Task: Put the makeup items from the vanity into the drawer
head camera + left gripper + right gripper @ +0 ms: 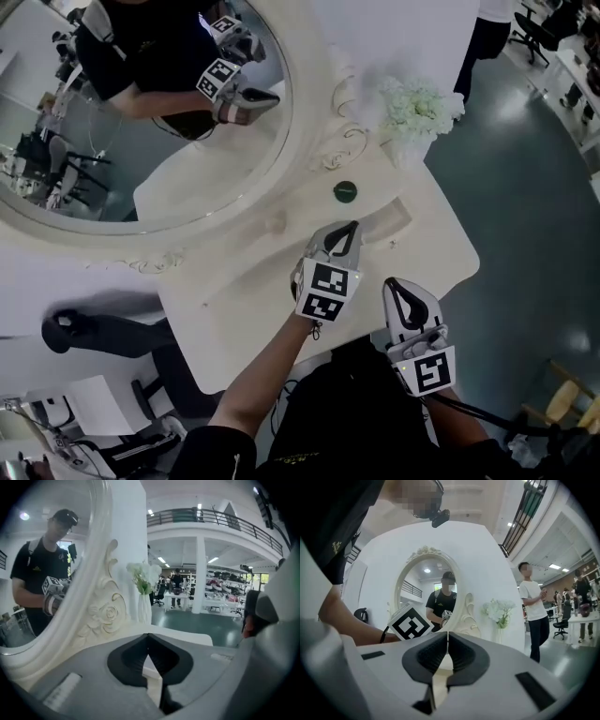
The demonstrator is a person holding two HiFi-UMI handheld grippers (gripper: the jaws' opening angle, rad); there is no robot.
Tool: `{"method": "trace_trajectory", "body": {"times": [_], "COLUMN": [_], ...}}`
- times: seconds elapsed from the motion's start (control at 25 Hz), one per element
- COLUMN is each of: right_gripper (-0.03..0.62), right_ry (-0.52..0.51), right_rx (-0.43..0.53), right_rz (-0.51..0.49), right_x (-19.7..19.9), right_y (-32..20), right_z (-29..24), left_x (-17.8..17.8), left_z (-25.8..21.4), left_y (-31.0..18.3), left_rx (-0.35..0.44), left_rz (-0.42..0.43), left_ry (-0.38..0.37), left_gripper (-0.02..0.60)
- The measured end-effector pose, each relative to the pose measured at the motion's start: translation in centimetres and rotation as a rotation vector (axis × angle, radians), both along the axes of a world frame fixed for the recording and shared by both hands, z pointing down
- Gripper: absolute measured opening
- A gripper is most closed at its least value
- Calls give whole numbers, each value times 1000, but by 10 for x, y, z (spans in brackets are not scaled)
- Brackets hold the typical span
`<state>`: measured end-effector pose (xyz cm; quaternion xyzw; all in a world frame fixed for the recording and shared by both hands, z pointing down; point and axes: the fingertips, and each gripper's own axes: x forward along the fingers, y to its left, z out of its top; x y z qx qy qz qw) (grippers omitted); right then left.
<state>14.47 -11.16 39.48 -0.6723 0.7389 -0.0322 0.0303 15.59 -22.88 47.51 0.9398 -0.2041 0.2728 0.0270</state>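
Note:
On the white vanity top [234,309] a small dark green round compact [345,192] lies near the mirror frame. A pale oblong item [398,217] lies to its right and a small pale item [274,223] to its left. My left gripper [352,226] hovers above the tabletop just short of the compact; its jaws are shut with nothing between them [148,645]. My right gripper [391,282] is nearer the front edge, also shut and empty [447,639]. No drawer shows in any view.
An oval mirror [141,112] in a carved white frame [101,613] stands at the back. A white vase of white flowers [417,112] sits at the back right corner. A black stool [94,333] stands left of the vanity, and a person [532,611] stands beyond it to the right.

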Motion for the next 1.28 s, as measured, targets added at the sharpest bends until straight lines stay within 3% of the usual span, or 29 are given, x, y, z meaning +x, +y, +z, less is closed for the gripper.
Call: {"method": "trace_trajectory", "body": {"times": [0.36,0.6,0.76,0.84,1.04,1.16,1.28], "right_gripper": [11,11,11,11,11,11,11], "right_ry": [31,52,57,51,36,21,20], "right_rx": [5,73,106,113,129,130,129], "right_rz": [-117,-130,-185,-210,-236,-256,-274], "right_x": [-30,-34,-49,-58,-73,-83,-91], "right_y": [8,17,26,31,39,40,41], "right_z": [-13,-42,-59,-64,-72,-74,-75], "left_x": [-28,-48,-104,-149,-254,-282,-288], "left_z": [-31,-87,-144,-171,-175,-181,-185], "left_y": [2,24,61,84,144,156,161], "left_rx": [43,124,209,255,292,345,381], "left_rz": [-97,-132,-206,-300,-532,-605,-623], "left_ry": [66,208,302,353,315,400,418], "left_gripper": [21,21,21,21,21,21,21]}}
